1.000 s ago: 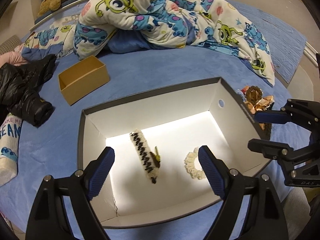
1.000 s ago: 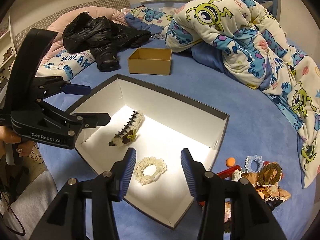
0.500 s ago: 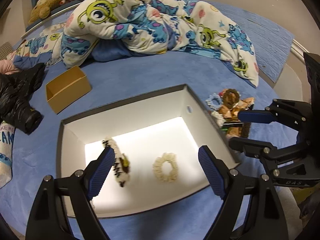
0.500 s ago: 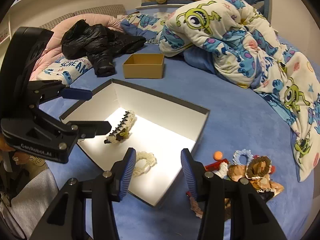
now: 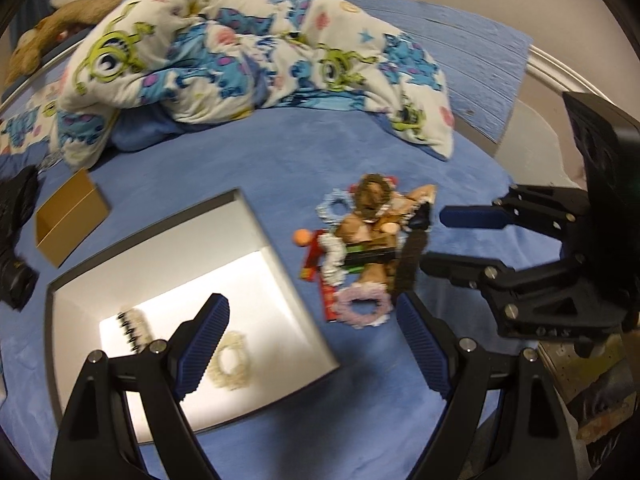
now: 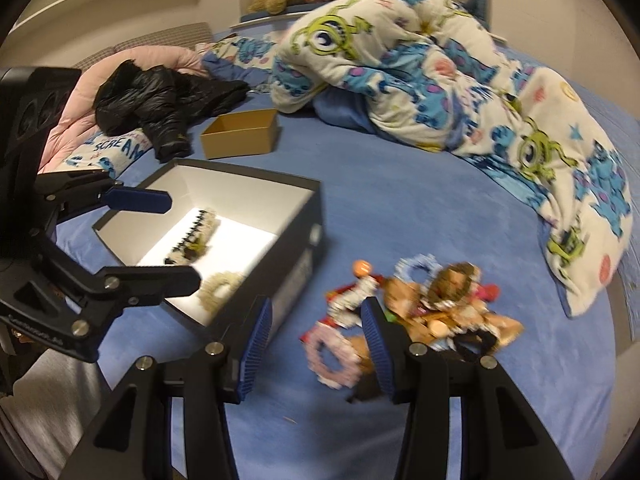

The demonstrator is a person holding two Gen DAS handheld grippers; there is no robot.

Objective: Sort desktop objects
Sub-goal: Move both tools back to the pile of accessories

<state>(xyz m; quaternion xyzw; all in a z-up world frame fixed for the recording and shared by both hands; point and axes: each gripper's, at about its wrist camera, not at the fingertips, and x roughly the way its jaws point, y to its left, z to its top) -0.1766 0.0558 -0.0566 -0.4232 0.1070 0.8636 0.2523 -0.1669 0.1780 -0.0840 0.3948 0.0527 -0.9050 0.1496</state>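
Note:
A dark box with a white inside (image 5: 256, 232) (image 6: 308, 200) lies on the blue bed. It holds a cream scrunchie (image 5: 230, 362) (image 6: 220, 282) and a black-and-white hair clip (image 5: 132, 326) (image 6: 194, 236). A pile of hair accessories (image 5: 372, 236) (image 6: 436, 308) lies right of the box, with a pink scrunchie (image 5: 362, 306) (image 6: 332, 354) at its near edge and an orange ball (image 5: 302, 237) (image 6: 361, 268). My left gripper (image 5: 314, 344) is open and empty above the box's right edge. My right gripper (image 6: 316, 348) is open and empty just above the pink scrunchie.
A small open brown cardboard box (image 5: 68, 220) (image 6: 240, 134) sits behind the dark box. A monster-print duvet (image 5: 240, 64) (image 6: 440, 76) is heaped at the back, a black jacket (image 6: 160, 96) at the left. The bed's edge (image 5: 532, 128) runs along the right.
Both grippers have swung right, from over the box toward the accessory pile. The box contents have not moved. Both stay open.

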